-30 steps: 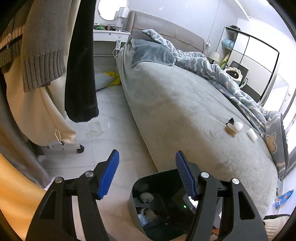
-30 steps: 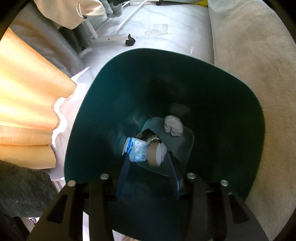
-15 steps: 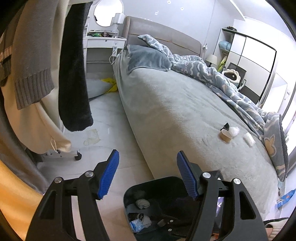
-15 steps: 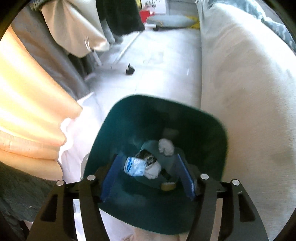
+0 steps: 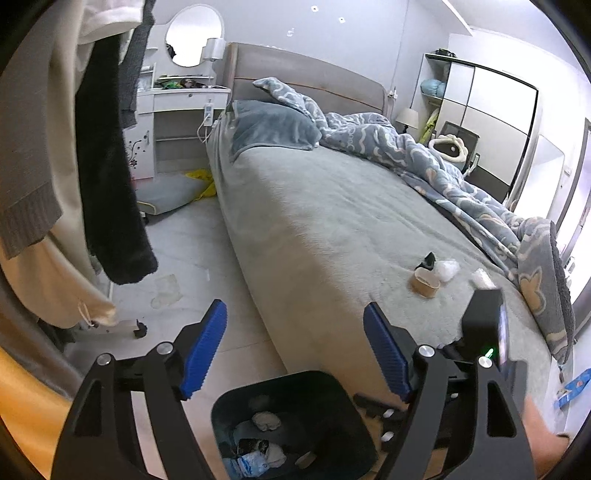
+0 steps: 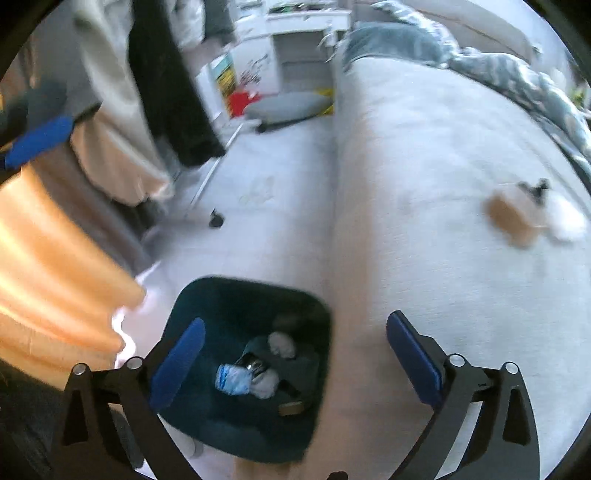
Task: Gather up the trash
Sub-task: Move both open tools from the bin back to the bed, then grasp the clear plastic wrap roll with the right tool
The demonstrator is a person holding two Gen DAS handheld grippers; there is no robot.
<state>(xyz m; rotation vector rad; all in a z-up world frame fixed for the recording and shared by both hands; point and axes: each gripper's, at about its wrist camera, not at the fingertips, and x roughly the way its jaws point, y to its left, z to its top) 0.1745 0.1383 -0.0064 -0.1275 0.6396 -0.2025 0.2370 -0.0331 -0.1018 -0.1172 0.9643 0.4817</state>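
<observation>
Currently listed, trash first.

Item: trash on the bed (image 5: 332, 229), near its foot end. A short brown cardboard ring (image 5: 424, 282), a white crumpled wad (image 5: 447, 270) touching it, a small black scrap (image 5: 428, 260) just behind, and a white packet (image 5: 482, 277) a little apart toward the quilt. A blue wrapper (image 5: 574, 387) lies at the far edge of the left wrist view; what it rests on cannot be told.

Item: trash already collected. A dark bin (image 6: 207, 302) stands on the floor against the side of the bed, holding a blue-and-white wrapper (image 6: 232, 378), pale crumpled tissues (image 6: 281, 345) and dark scraps.

Item: right gripper (image 6: 295, 365). Jaws have just been opening and stand wide apart with nothing between them; it hangs above the bin and bed edge. View blurred.

Item: left gripper (image 5: 295, 349). Jaws have just been opening further, apart and empty, above the floor beside the bin.

Surroundings: hanging clothes (image 5: 107, 184), a white dressing counter (image 5: 177, 122) with round mirror (image 5: 194, 35), a grey floor cushion (image 5: 173, 190), a flat scrap on the floor tiles (image 5: 166, 291).

Step judged in hand: a drop into the bin is finished, and both tools are free for the next pickup. The next move calls for a reach over the mattress to the ring-and-wad cluster, with the jaws set astride one piece and closed gently, since the pieces are light and the bedding is soft.
</observation>
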